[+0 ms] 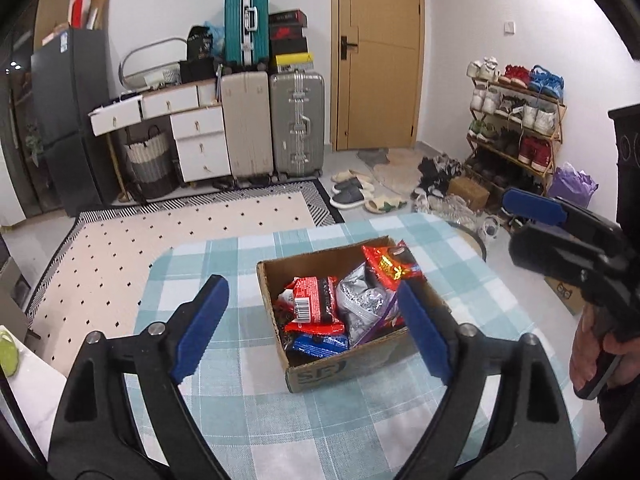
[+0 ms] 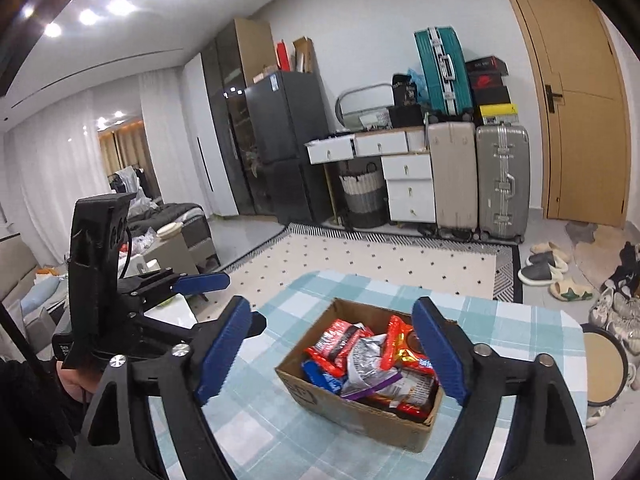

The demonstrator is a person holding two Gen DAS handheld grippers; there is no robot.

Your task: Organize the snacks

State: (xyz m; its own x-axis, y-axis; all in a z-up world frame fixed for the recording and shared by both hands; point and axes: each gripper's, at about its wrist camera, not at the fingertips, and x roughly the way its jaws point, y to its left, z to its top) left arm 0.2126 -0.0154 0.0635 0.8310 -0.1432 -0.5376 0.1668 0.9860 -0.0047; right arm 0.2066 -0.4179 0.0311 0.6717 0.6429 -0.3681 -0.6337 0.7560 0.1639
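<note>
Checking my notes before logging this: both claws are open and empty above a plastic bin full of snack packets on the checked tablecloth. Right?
Not quite. The snack packets sit in a cardboard box, not a plastic bin, as the left wrist view shows. The rest holds: the left claw and right claw are open and empty above the checked tablecloth.

One cardboard box (image 1: 352, 368); three suitcases (image 1: 297, 120); two tools (image 1: 312, 324).
</note>
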